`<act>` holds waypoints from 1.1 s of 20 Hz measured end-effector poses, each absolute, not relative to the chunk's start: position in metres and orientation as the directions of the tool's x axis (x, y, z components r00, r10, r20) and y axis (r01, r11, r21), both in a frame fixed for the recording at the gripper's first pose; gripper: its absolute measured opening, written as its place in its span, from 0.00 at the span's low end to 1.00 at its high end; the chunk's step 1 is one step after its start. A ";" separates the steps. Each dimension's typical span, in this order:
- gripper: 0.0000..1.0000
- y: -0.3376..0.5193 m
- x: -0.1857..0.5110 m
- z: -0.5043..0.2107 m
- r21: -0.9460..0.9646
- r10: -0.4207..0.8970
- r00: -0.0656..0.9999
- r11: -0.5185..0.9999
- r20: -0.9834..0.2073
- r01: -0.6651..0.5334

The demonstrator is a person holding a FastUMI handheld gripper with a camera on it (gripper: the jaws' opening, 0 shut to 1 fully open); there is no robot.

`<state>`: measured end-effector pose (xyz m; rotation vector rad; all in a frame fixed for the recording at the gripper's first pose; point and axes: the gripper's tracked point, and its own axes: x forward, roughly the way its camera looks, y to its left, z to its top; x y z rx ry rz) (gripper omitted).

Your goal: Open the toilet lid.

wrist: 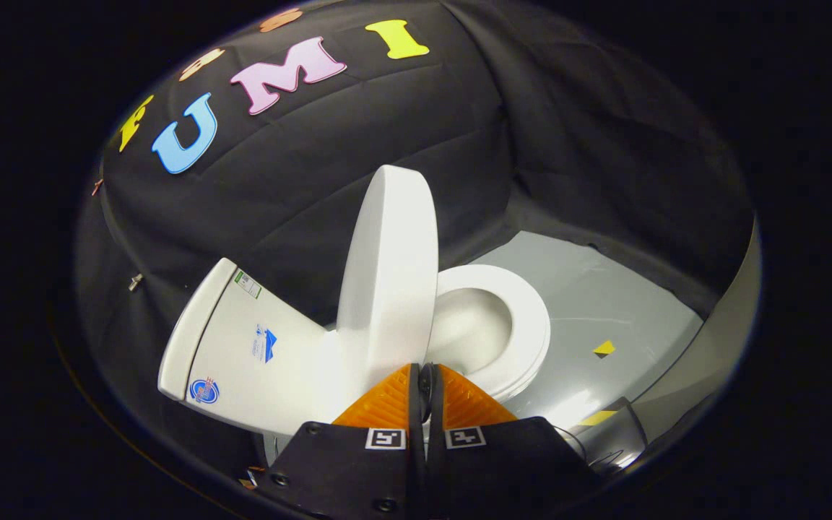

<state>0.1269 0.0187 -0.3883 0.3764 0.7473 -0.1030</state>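
The black cloth wall (546, 144) of the booth rises behind everything and folds around to the side. Below it lies a pale grey floor (604, 289), glossy, with a small yellow mark (604, 347) on it and a yellow strip (596, 417) nearer the fingers. On that floor stands the white toilet (271, 361), seen tilted in this view. Its tank (243, 347) lies beyond and to one side of the fingers, and carries a few small stickers (204, 391). The toilet lid (391, 282) stands raised, nearly upright, just ahead of the fingers and leaning back towards the tank. Beside the lid, the seat ring (524, 325) lies flat around the open bowl (470, 328), which is white and bare inside. The gripper (424, 383) points at the lower part of the raised lid, its tips close to the lid's base; whether they touch it I cannot tell. The fingers (387, 404) are drawn together, with only a thin slit between them and nothing held in it. Each finger bears a small square marker (386, 438) near its root
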 end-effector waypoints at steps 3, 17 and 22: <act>0.06 0.041 0.126 -0.372 0.233 -0.007 0.756 0.949 -0.654 0.211; 0.05 0.169 0.120 -0.316 -0.059 -0.129 0.859 0.992 -0.495 0.115; 0.05 0.227 0.117 -0.312 -0.104 -0.082 0.893 0.994 -0.443 0.040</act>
